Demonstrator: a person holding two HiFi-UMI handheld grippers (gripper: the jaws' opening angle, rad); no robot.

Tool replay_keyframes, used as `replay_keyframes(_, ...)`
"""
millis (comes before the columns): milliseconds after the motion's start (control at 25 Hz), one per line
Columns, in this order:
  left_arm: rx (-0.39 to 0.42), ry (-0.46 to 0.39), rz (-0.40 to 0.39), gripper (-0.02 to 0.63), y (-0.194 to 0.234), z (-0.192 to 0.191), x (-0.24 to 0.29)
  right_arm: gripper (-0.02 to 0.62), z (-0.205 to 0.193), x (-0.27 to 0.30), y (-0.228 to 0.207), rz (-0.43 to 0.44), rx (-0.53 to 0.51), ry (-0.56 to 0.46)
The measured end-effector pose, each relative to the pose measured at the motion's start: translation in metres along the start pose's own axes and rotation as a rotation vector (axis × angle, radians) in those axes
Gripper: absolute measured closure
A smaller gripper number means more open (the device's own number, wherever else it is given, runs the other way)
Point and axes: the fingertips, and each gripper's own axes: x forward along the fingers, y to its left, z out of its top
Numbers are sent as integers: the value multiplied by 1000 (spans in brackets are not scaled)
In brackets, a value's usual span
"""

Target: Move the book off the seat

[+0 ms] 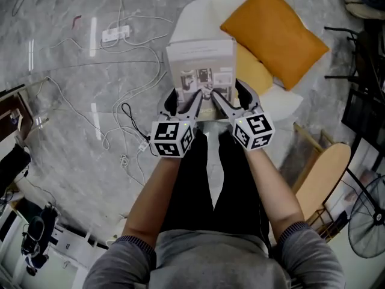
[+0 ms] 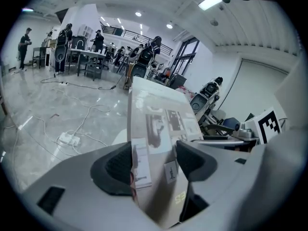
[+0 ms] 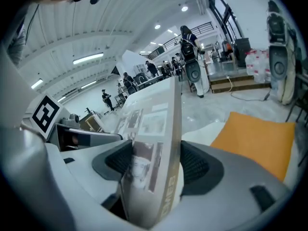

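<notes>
A thin grey book (image 1: pixel 201 65) with photos on its cover is held up over the white seat (image 1: pixel 198 11). My left gripper (image 1: pixel 183 102) is shut on the book's near left edge and my right gripper (image 1: pixel 233 99) on its near right edge. In the left gripper view the book (image 2: pixel 159 124) stands between the dark pads (image 2: pixel 118 165) of that gripper (image 2: pixel 154 162). In the right gripper view the book's spine (image 3: pixel 171 129) runs between the jaws of the gripper (image 3: pixel 156 165). An orange cushion (image 1: pixel 277 32) leans on the seat behind the book.
A yellow cushion (image 1: pixel 252 71) lies under the orange one. A power strip (image 1: pixel 115 35) and several cables trail over the marble floor at left. A wooden board (image 1: pixel 325 173) and a fan (image 1: pixel 367 215) stand at right. People and tables show far off in the left gripper view.
</notes>
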Motion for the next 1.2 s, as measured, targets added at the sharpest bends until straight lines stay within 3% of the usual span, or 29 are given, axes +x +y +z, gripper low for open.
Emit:
replay_keyframes(440,151,-135,-150,305,-100,144,-122,278,139,-140,78,-94,-35,-204)
replay_keyframes(640,218,-192,-234,305,-148,190,-166,282,185,-204,102,-160,-58,-310)
replay_keyframes(880,294,-217,-332,305,-184,222,-204,282,211,-254,128,-258,-41,-405)
replay_keyframes(1200,394,-184,-508,305,-269,213,-227,282,198,-345,124,-429,5,-497)
